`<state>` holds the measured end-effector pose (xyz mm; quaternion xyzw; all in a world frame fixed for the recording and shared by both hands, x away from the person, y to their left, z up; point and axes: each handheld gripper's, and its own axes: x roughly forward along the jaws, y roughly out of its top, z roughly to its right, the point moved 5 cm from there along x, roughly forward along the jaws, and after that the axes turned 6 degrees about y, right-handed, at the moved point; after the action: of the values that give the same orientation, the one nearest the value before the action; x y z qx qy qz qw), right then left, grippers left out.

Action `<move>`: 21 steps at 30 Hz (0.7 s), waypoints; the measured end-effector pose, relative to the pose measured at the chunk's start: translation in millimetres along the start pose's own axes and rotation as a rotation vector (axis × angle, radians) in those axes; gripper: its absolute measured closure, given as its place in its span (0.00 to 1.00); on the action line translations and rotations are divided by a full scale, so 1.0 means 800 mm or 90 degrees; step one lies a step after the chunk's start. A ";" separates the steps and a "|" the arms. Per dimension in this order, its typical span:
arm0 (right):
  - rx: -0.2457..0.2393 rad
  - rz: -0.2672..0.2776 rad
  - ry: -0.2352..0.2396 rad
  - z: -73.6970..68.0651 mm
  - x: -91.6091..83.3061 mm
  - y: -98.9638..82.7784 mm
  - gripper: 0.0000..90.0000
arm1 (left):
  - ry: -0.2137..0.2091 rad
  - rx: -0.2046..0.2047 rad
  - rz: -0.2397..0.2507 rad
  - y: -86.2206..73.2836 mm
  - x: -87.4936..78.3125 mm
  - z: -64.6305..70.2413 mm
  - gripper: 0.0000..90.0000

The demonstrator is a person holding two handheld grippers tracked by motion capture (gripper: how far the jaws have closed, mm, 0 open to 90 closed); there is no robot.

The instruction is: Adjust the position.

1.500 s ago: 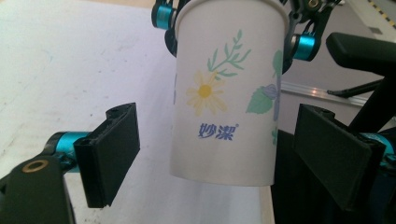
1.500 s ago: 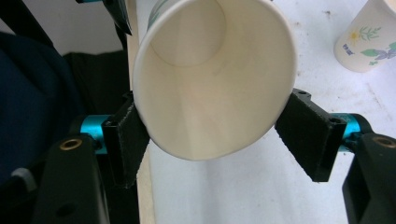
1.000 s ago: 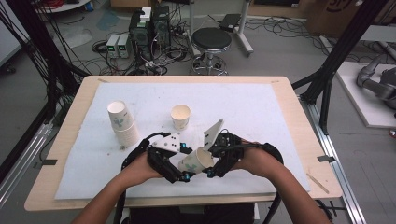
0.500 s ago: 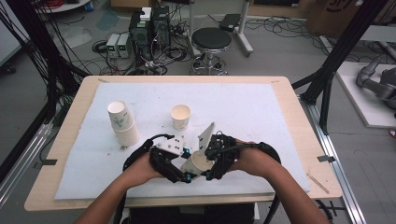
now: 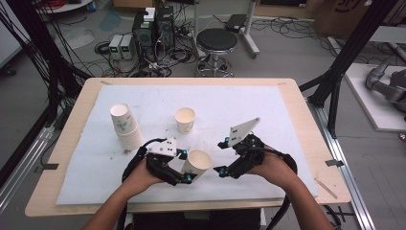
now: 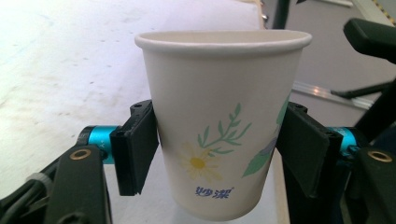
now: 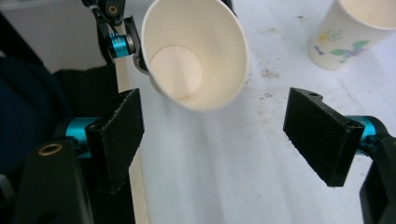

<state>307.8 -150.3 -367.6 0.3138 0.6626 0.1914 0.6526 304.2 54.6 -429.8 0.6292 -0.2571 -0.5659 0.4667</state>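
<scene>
The left gripper [image 5: 187, 168] jaws grip the paper cup [image 5: 196, 163]; the right gripper [image 5: 221, 157] stands open, seemingly clear. Hold gently, otherwise the wall dents

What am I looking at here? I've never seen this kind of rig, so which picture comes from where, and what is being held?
No robot here: a person holds a two-jaw gripper in each hand at a table covered by a white mat. The high view looks down from above the person's side. The other two pictures come from cameras riding on the grippers, looking along their black jaws.

The left gripper holds a flower-printed paper cup, its pads pressed on the cup's two sides; its jaws have just been adjusting around the cup. The right gripper stands open with nothing between its jaws; its camera looks into the held cup's mouth.

On the mat stand a single paper cup and a stack of cups.
</scene>
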 end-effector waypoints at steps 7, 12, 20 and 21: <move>0.066 0.137 -0.056 0.010 -0.016 -0.039 0.23 | 0.054 -0.037 0.069 -0.012 -0.016 -0.017 0.35; 0.098 0.210 -0.116 0.014 -0.023 -0.070 0.23 | 0.081 -0.045 0.096 -0.019 -0.025 -0.024 0.35; 0.137 0.240 -0.167 0.018 -0.028 -0.102 0.23 | 0.112 -0.052 0.129 -0.021 -0.034 -0.030 0.34; 0.140 0.243 -0.170 0.018 -0.028 -0.105 0.23 | 0.116 -0.054 0.135 -0.021 -0.035 -0.031 0.34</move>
<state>307.3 -228.9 -408.2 0.5247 0.5162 0.1947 0.6483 317.7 92.9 -432.8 0.6271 -0.2548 -0.4646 0.5710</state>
